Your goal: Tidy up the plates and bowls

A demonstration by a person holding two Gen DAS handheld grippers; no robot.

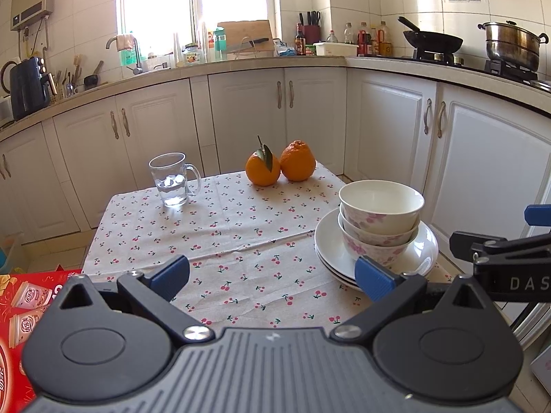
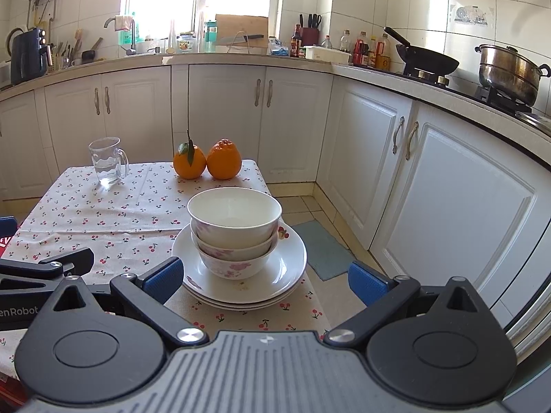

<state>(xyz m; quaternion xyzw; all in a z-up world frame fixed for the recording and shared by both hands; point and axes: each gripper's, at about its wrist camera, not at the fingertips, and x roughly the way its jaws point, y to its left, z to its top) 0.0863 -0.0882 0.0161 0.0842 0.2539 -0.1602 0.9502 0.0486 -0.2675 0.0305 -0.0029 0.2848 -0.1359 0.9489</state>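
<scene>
**Jaws wide, dishes stacked**

Ribbed blue pads point(image 2: 162, 279) of right gripper point(image 2: 265, 280) spread wide, empty, flanking glossy white plates point(image 2: 292, 258). Left gripper point(image 1: 272, 277) equally wide, empty. Nested floral bowls point(image 2: 234, 234) on plates, near cherry-print tablecloth point(image 1: 241, 227) edge.
</scene>
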